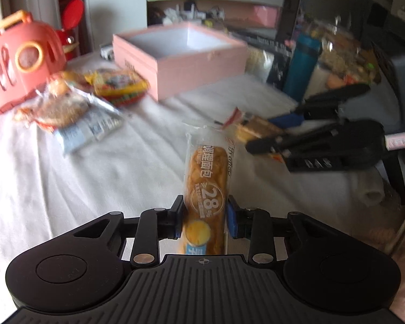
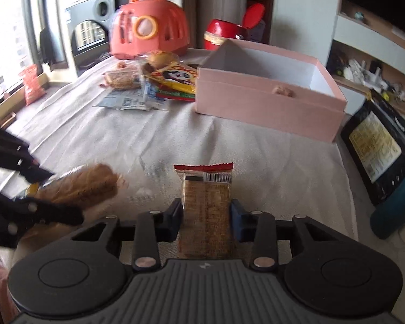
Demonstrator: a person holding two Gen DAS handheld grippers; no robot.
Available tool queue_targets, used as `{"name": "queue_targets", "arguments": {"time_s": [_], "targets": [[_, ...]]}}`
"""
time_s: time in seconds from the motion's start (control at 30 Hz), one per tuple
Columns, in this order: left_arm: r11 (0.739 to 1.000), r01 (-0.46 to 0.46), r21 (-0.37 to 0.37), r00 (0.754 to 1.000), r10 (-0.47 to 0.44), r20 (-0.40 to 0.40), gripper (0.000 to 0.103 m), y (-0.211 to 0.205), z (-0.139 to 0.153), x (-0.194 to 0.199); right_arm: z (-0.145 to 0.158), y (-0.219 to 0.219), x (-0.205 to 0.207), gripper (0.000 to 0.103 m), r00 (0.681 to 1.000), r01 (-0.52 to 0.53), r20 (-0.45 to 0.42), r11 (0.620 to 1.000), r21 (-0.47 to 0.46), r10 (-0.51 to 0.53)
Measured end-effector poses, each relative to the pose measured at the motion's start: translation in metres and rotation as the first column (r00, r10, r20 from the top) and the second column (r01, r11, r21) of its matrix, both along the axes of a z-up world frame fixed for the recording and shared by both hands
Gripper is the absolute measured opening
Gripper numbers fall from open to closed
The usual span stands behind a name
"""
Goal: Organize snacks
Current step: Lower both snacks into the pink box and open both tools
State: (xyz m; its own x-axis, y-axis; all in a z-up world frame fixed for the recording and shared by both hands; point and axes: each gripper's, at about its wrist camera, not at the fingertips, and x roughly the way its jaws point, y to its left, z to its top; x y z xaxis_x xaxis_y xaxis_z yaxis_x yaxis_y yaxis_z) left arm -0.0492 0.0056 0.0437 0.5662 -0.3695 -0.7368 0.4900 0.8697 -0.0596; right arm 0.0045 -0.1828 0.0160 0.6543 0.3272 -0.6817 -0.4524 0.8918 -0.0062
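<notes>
My left gripper is shut on a long wrapped bread roll and holds it above the white tablecloth. My right gripper is shut on a small clear-wrapped square cake with a red top edge. In the left wrist view the right gripper shows at the right with its cake. In the right wrist view the left gripper shows at the left with the bread roll. An open pink box stands at the back; it also shows in the right wrist view. It looks empty.
A pile of wrapped snacks lies left of the box, also in the right wrist view. A coral carrier case and a red jar stand behind. A teal bottle and a black packet sit right of the box.
</notes>
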Motion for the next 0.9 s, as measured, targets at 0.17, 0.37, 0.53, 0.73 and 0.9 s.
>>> {"name": "queue_targets", "arguments": {"time_s": [0.17,0.37,0.53,0.73,0.9], "targets": [[0.993,0.006,-0.117,0.993,0.008,0.118,0.034,0.005,0.063,0.018,0.059,-0.023,0.003,0.034,0.995,-0.01,0.102,0.997,0.073,0.003],[0.959,-0.015,-0.283,0.938,0.111,0.327,0.034,0.005,0.144,0.093,0.176,-0.054,0.044,0.034,0.942,0.022,0.326,0.981,0.191,-0.084],[0.909,-0.035,-0.416,0.953,0.156,0.26,0.034,0.001,0.142,0.186,0.188,-0.057,0.115,0.035,0.949,0.071,0.29,0.98,0.186,-0.124],[0.917,-0.177,-0.357,0.98,0.196,0.017,0.038,-0.011,0.072,0.281,0.112,-0.048,0.196,0.038,0.982,0.139,0.113,0.983,0.119,-0.152],[0.908,-0.162,-0.385,0.985,0.171,-0.01,0.038,0.013,0.056,0.278,0.071,-0.042,0.21,0.046,0.99,0.138,0.009,0.985,0.103,-0.139]]}}
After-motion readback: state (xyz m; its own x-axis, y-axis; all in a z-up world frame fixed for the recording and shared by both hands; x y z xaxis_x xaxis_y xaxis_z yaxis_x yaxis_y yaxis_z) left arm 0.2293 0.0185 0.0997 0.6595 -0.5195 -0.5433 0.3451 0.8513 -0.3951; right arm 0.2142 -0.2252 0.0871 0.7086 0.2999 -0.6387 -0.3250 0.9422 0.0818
